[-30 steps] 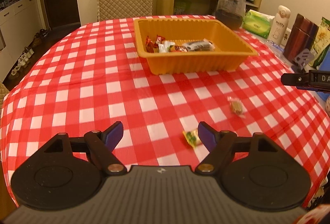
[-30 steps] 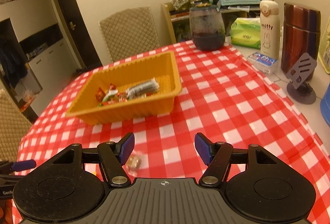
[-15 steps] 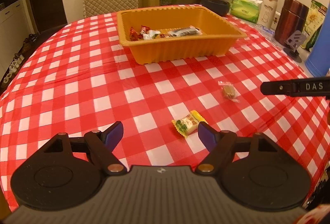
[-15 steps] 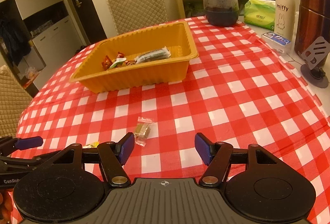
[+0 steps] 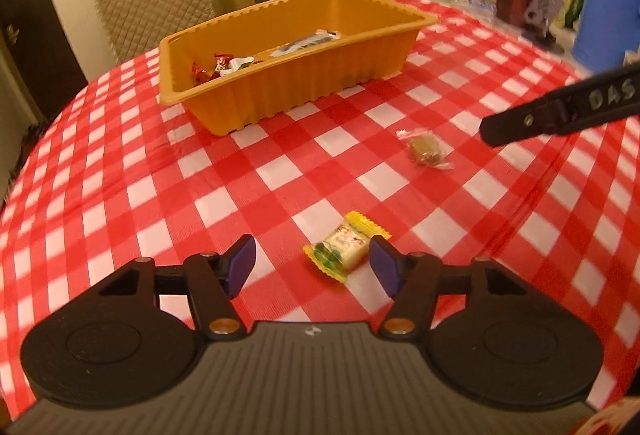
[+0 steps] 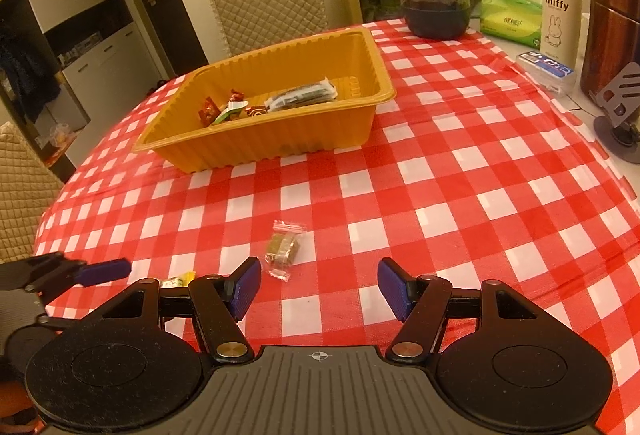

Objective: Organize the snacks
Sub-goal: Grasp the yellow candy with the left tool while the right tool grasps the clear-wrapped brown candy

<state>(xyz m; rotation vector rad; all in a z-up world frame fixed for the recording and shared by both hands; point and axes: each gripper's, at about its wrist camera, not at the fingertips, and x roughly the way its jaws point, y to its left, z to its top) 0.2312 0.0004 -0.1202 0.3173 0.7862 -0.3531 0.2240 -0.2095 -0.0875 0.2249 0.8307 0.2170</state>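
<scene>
On a worktop (image 6: 460, 175) covered with a red and white checked cloth, 2 wrapped snacks lie loose near the front edge. A yellow-wrapped candy (image 5: 346, 246) sits between the fingertips of the left tongs (image 5: 312, 265), closer to the right-side pad, and the view does not show whether it touches that pad. These tongs are spread wide apart and hold nothing. In the right wrist view, only a corner of this candy (image 6: 176, 280) shows behind the tongs' frame.

A clear-wrapped brown snack (image 6: 285, 247) lies flat on the cloth just ahead of the right tongs (image 6: 319, 287), nearer their left-side pad. These tongs are also spread apart and grip nothing. From the left wrist view, this brown snack (image 5: 425, 151) lies farther back and to the right, with 1 dark finger of the right tongs (image 5: 560, 113) reaching in from the right edge close to it.

Farther back, toward the middle of the worktop, stands an orange tray (image 6: 280, 139) with ribbed walls. Inside it are several wrapped snacks (image 6: 236, 109) in red and green and 1 long dark packet (image 6: 304, 95).

Along the right edge of the worktop stand a dark glass jar (image 6: 435, 1), a green tissue pack (image 6: 512, 15) and a white bottle (image 6: 560, 7) marked "miffy". A quilted chair (image 6: 268, 1) stands behind the far edge.
</scene>
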